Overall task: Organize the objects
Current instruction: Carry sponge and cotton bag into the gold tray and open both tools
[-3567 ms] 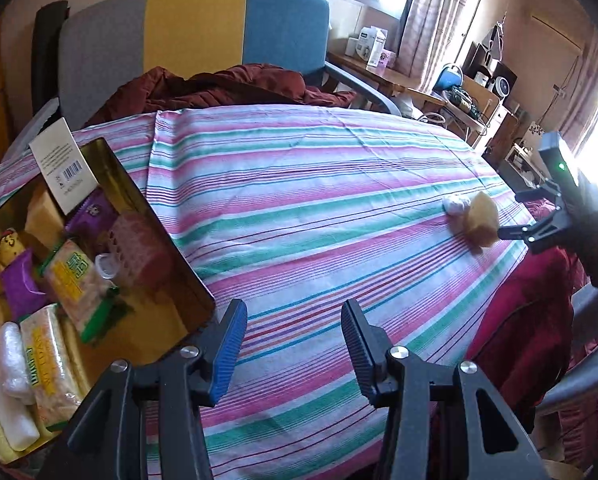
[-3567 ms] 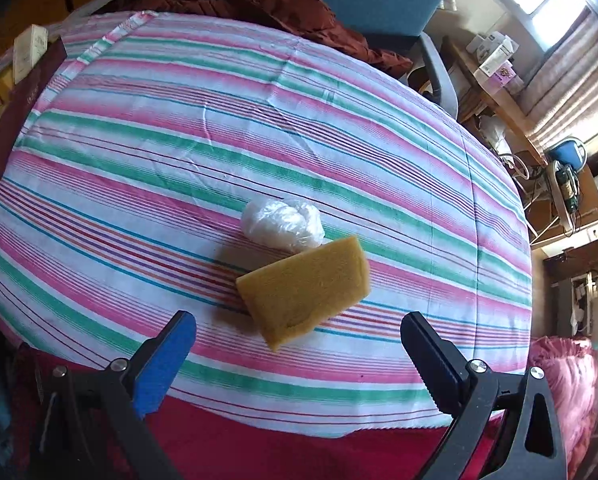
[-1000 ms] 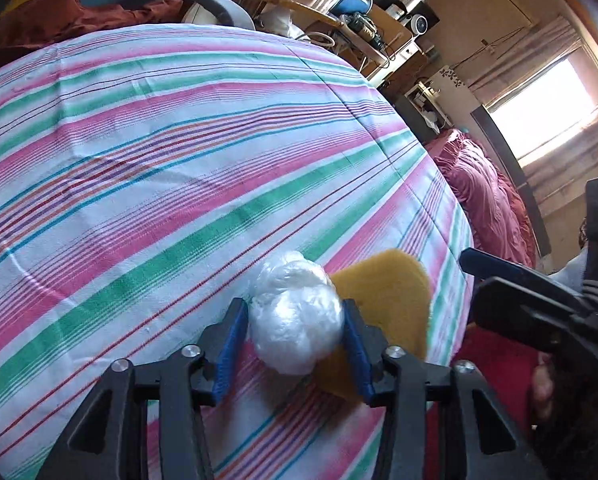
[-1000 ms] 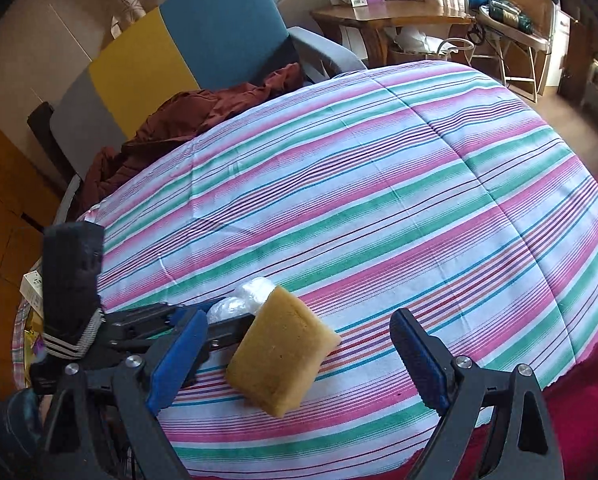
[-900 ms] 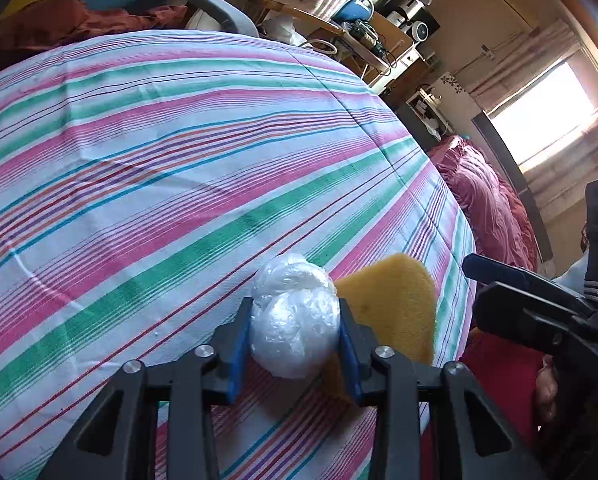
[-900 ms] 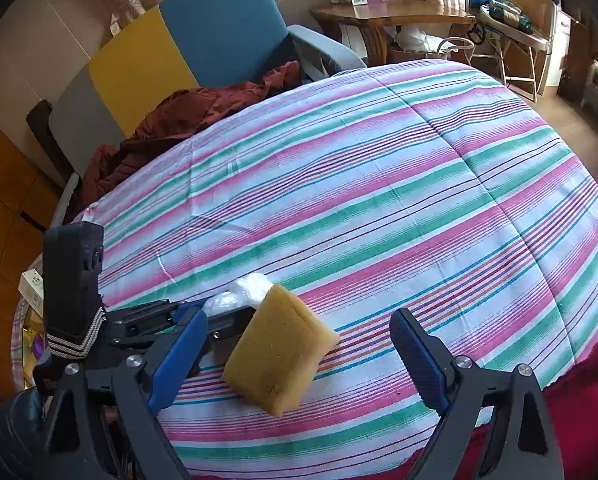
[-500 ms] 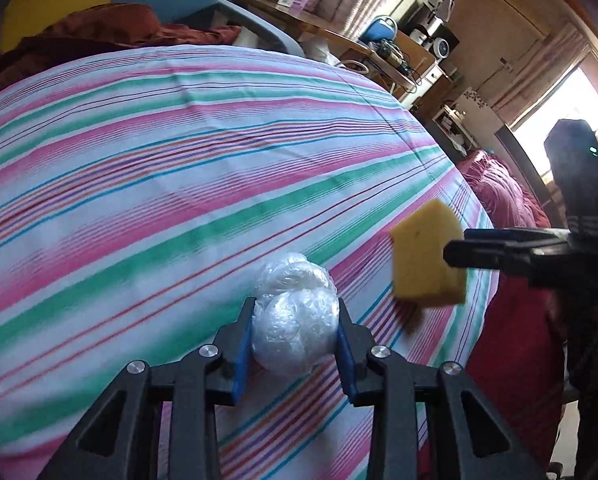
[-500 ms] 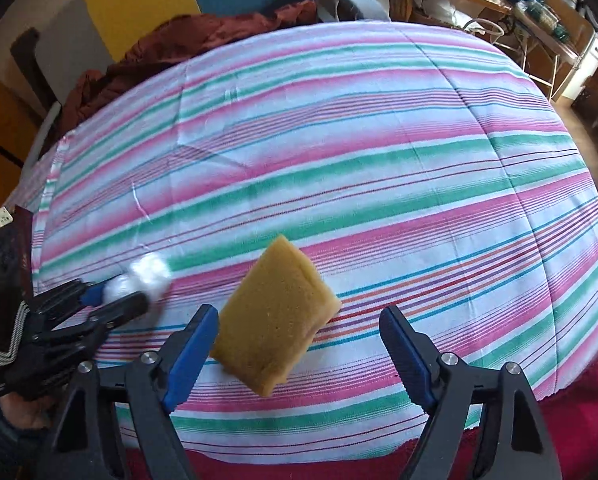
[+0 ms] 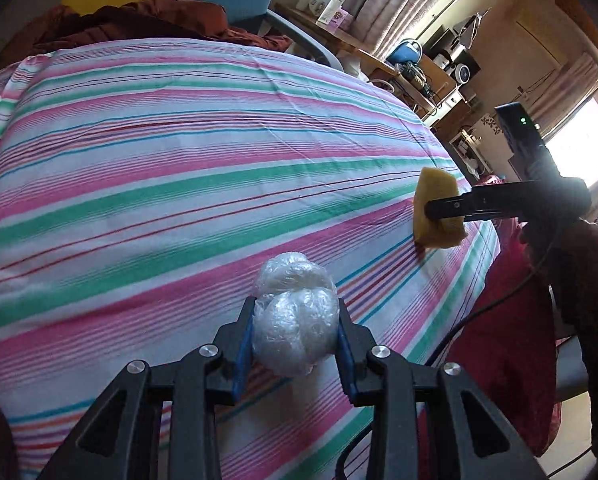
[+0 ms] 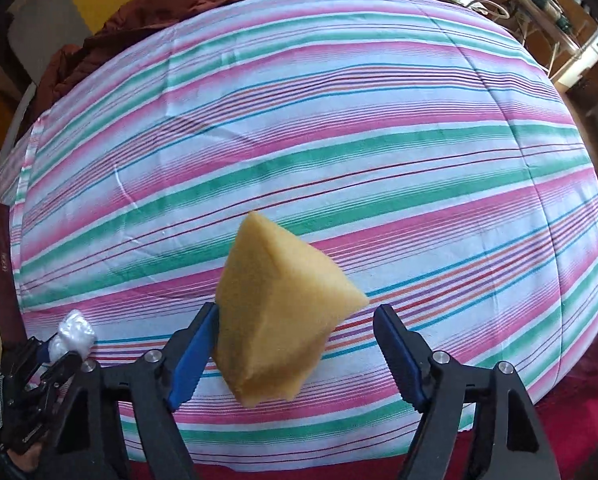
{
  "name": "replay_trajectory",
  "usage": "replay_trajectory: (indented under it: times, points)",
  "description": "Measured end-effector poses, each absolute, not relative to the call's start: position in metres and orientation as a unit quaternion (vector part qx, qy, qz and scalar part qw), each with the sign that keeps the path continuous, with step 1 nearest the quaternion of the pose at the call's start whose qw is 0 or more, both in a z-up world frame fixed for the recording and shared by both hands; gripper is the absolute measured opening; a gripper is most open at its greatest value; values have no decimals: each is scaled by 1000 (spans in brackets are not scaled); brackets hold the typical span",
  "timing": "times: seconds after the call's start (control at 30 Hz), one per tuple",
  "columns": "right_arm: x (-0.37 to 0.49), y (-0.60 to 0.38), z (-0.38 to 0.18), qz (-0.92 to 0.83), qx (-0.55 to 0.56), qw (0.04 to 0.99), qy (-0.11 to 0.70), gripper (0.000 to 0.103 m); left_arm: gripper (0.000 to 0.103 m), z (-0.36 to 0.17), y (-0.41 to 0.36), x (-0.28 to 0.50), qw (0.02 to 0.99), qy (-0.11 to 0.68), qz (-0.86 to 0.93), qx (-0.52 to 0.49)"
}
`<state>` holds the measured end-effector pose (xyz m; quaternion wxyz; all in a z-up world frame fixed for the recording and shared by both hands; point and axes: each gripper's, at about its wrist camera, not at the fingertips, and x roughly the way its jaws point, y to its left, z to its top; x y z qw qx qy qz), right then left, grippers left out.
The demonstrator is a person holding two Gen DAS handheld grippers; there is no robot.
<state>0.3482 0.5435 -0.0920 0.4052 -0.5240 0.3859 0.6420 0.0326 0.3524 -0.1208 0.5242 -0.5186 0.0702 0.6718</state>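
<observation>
Left wrist view, entry 1.

A: What is being gripped by the left fingers (image 9: 245, 340)?

B: A crumpled clear plastic ball (image 9: 295, 312) is being clenched between both pads, over the striped cloth (image 9: 179, 160) near the bench's front edge. Whether it is being held off the cloth cannot be told.

A: Right wrist view, entry 2. And the right fingers (image 10: 191, 352)?

B: They are being closed around the yellow sponge (image 10: 275, 312), pointing steeply down. The sponge is being touched by one blue pad; the other pad is being kept just apart. The sponge is tilted on a corner near the bench edge.
</observation>
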Motion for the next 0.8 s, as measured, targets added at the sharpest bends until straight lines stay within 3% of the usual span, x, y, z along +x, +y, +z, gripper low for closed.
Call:
replay_trajectory:
  times: [0.43, 0.47, 0.6, 0.8]
  points:
    - [356, 540, -99, 644, -535, 382, 391, 75, 36, -124, 345, 35, 532, 58, 680, -502]
    - [354, 539, -100, 647, -540, 378, 385, 73, 36, -124, 344, 36, 532, 58, 682, -499]
    - [333, 527, -105, 669, -553, 349, 354, 41, 35, -124, 345, 40, 531, 67, 689, -489]
    - [338, 522, -103, 673, -558, 350, 335, 41, 34, -120, 347, 47, 516, 96, 709, -471]
